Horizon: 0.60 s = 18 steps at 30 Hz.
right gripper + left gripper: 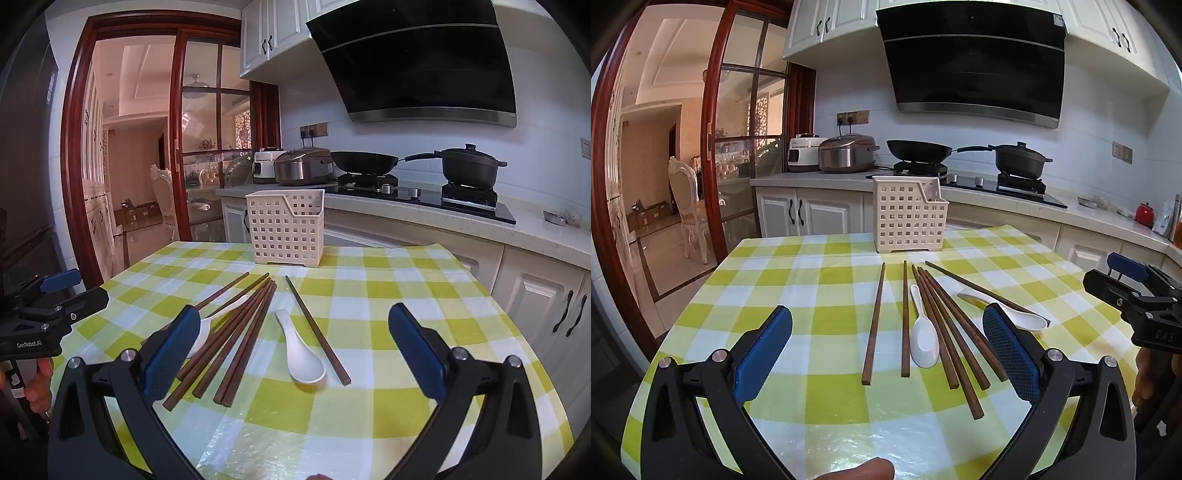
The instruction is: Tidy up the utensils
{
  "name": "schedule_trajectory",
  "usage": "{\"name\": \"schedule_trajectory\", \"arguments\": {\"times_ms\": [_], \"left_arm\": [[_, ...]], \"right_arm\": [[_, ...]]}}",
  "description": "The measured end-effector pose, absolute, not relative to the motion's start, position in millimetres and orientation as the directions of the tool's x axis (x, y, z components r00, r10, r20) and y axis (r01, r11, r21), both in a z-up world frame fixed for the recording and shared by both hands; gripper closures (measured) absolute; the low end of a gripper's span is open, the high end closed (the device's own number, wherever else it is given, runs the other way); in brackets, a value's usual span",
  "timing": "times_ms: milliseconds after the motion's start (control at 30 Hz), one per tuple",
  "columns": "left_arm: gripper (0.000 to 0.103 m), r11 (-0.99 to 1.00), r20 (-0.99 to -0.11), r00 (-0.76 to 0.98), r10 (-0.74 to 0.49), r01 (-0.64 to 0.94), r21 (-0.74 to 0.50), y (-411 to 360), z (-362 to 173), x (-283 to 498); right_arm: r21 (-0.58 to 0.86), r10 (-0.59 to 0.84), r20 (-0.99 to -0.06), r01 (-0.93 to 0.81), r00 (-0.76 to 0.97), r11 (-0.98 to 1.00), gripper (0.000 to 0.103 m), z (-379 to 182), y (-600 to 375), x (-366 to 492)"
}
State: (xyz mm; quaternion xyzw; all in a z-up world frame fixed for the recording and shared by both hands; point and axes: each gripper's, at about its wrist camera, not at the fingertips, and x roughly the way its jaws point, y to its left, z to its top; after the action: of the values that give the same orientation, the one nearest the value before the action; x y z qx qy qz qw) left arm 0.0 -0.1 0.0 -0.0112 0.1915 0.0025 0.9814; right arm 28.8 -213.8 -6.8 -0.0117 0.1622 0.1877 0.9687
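Lying loose on the checked tabletop (820,280) are seven dark wooden chopsticks (934,325) and two white ceramic spoons, with one white perforated basket (908,218) standing upright at the far edge, upper centre of both views. In the left wrist view two chopsticks lie apart at centre left, four fan out together from a common far point, and the seventh (979,291) angles off toward the right. One spoon (923,336) rests bowl-near between the single sticks and the fan, touching the fan's nearest stick; the second spoon (1015,314) lies at the right, partly behind a blue pad.

Both grippers are empty with fingers spread wide: the left gripper (886,350) hovers over the near end of the chopsticks, the right gripper (291,350) over the second spoon (its bowl sits between the pads, untouched).

Bare cloth fills the lower part of both frames and the left side of the left wrist view. A clear band separates the chopstick tips from the basket. In the right wrist view the cloth's right edge runs close beside white cabinets (546,314).
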Motion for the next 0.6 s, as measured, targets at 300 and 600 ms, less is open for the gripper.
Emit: {"name": "schedule_trajectory", "arguments": {"times_ms": [300,600], "left_arm": [[0.006,1.000,-0.376,0.926,-0.003,-0.008,-0.028,0.2,0.0,-0.1],[0.006,1.000,-0.377,0.926,-0.003,-0.008,-0.028,-0.1,0.1,-0.5]], "right_arm": [[0.037,0.359,-0.314,-0.367,0.879,0.930,0.004,-6.4,-214.0,26.6],[0.039,0.360,-0.315,-0.367,0.878,0.929,0.004,-5.3,-214.2,26.4]]}}
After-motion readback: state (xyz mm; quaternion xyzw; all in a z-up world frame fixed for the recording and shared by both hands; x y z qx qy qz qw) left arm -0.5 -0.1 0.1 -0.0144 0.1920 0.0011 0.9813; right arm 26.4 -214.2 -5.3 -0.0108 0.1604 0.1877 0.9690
